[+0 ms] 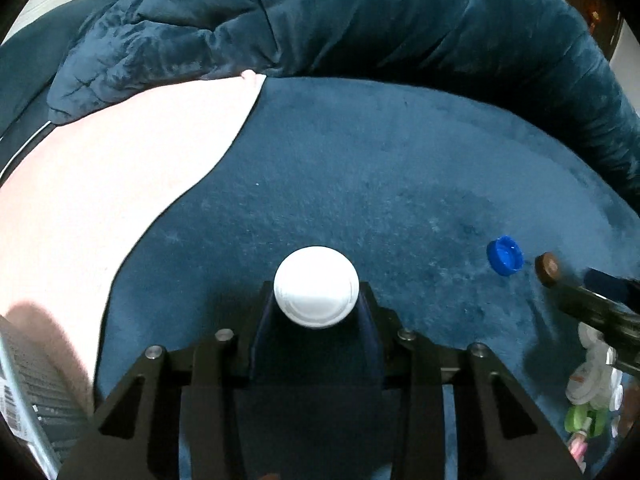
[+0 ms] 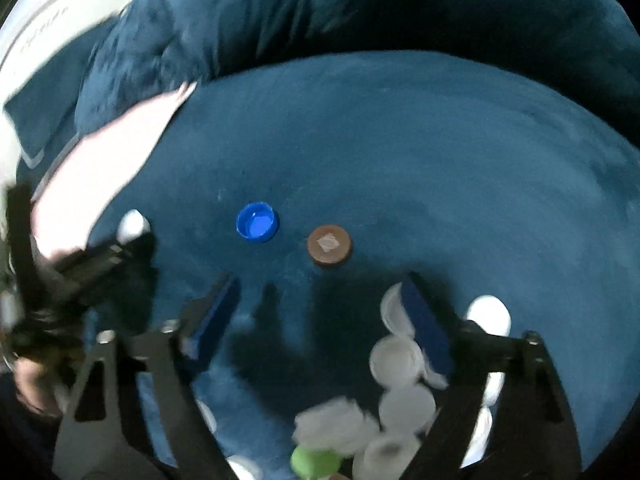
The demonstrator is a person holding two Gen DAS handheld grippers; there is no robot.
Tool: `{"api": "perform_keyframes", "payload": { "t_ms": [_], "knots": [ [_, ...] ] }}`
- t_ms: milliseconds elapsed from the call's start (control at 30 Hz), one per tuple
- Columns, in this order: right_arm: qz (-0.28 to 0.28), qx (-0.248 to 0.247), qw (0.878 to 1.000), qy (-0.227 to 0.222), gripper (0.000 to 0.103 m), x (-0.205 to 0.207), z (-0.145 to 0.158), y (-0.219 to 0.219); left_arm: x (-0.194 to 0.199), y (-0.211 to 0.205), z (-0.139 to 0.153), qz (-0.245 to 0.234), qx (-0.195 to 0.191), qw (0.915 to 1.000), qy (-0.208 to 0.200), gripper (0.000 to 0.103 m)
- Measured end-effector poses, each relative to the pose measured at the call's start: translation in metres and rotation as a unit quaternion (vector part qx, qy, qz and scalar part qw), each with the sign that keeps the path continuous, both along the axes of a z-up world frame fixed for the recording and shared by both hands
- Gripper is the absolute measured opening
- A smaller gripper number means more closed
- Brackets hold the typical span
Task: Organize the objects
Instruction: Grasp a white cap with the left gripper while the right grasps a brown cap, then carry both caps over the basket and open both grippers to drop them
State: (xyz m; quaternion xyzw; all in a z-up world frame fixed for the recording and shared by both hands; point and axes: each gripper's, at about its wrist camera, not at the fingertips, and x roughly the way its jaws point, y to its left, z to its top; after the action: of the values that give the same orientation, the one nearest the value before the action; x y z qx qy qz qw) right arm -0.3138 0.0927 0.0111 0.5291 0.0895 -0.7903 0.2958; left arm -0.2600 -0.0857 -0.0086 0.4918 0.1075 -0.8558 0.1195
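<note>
My left gripper (image 1: 316, 300) is shut on a white bottle cap (image 1: 316, 286), held above the dark blue plush seat (image 1: 360, 184). It also shows at the left of the right wrist view, with the white cap (image 2: 132, 224) at its tip. My right gripper (image 2: 320, 300) is open and empty above the seat. A blue cap (image 2: 257, 222) lying open side up and a brown cap (image 2: 329, 245) lie just beyond its fingertips. In the left wrist view the blue cap (image 1: 505, 255) and brown cap (image 1: 547, 268) sit at the right, next to the right gripper's finger (image 1: 592, 300).
A pile of several white caps (image 2: 396, 360) and a green cap (image 2: 314, 462) lies under my right gripper. A pink cloth (image 1: 100, 184) covers the seat's left part. A dark blue cushion back (image 1: 320, 20) curves behind. A labelled packet (image 1: 24, 392) sits at the lower left.
</note>
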Motion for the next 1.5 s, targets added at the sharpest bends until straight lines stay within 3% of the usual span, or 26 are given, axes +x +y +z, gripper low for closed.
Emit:
{"api": "perform_keyframes", "payload": {
  "t_ms": [100, 167, 233, 267, 433, 600, 667, 800, 1033, 1133, 1300, 1367, 1400, 1433, 1467, 1500],
  "knots": [
    [0.012, 0.017, 1.000, 0.005, 0.068, -0.011, -0.014, -0.015, 0.005, -0.003, 0.010, -0.001, 0.002, 1.0000, 0.004, 0.041],
    [0.007, 0.027, 1.000, -0.005, 0.058, -0.018, -0.024, -0.020, 0.005, -0.004, 0.014, 0.000, 0.002, 1.0000, 0.002, 0.041],
    [-0.002, 0.038, 0.999, -0.004, 0.032, -0.023, -0.031, -0.024, 0.008, -0.005, 0.018, -0.001, 0.003, 1.0000, 0.004, 0.041],
    [-0.003, 0.031, 1.000, 0.000, 0.031, -0.024, -0.030, -0.023, 0.010, -0.005, 0.022, 0.000, 0.003, 1.0000, 0.006, 0.041],
    [0.016, -0.016, 1.000, 0.002, 0.031, -0.012, -0.004, -0.018, 0.020, -0.003, 0.037, -0.002, 0.015, 0.9998, 0.013, 0.041],
    [0.031, -0.041, 0.999, 0.018, 0.031, 0.015, 0.044, -0.022, 0.054, -0.013, 0.079, -0.002, 0.016, 0.9991, 0.040, 0.041],
    [0.046, -0.063, 0.997, 0.027, 0.031, 0.037, 0.068, -0.032, 0.081, -0.032, 0.101, 0.015, 0.018, 0.9983, 0.054, 0.041],
    [0.100, -0.093, 0.990, 0.032, 0.031, 0.091, 0.082, -0.073, 0.134, -0.082, 0.126, 0.069, 0.013, 0.9956, 0.063, 0.041],
    [0.238, -0.129, 0.963, 0.009, 0.031, 0.202, 0.108, -0.173, 0.205, -0.178, 0.119, 0.170, 0.011, 0.9848, 0.034, 0.040],
    [0.270, -0.133, 0.953, -0.015, 0.031, 0.226, 0.101, -0.211, 0.224, -0.200, 0.115, 0.187, 0.023, 0.9814, 0.037, 0.040],
    [0.274, -0.134, 0.950, -0.065, 0.031, 0.230, 0.080, -0.241, 0.230, -0.212, 0.112, 0.181, 0.034, 0.9819, 0.045, 0.041],
    [0.267, -0.148, 0.946, -0.106, 0.032, 0.225, 0.074, -0.250, 0.231, -0.215, 0.110, 0.179, 0.042, 0.9819, 0.045, 0.069],
    [0.261, -0.154, 0.946, -0.114, 0.038, 0.223, 0.073, -0.250, 0.232, -0.217, 0.108, 0.180, 0.043, 0.9818, 0.044, 0.092],
    [0.254, -0.158, 0.948, -0.112, 0.050, 0.222, 0.074, -0.247, 0.233, -0.218, 0.109, 0.182, 0.043, 0.9812, 0.047, 0.100],
    [0.246, -0.158, 0.951, -0.102, 0.055, 0.223, 0.076, -0.243, 0.235, -0.219, 0.110, 0.185, 0.043, 0.9804, 0.052, 0.101],
    [0.238, -0.163, 0.953, -0.095, 0.067, 0.221, 0.078, -0.239, 0.237, -0.221, 0.110, 0.188, 0.041, 0.9800, 0.051, 0.101]
  ]
}}
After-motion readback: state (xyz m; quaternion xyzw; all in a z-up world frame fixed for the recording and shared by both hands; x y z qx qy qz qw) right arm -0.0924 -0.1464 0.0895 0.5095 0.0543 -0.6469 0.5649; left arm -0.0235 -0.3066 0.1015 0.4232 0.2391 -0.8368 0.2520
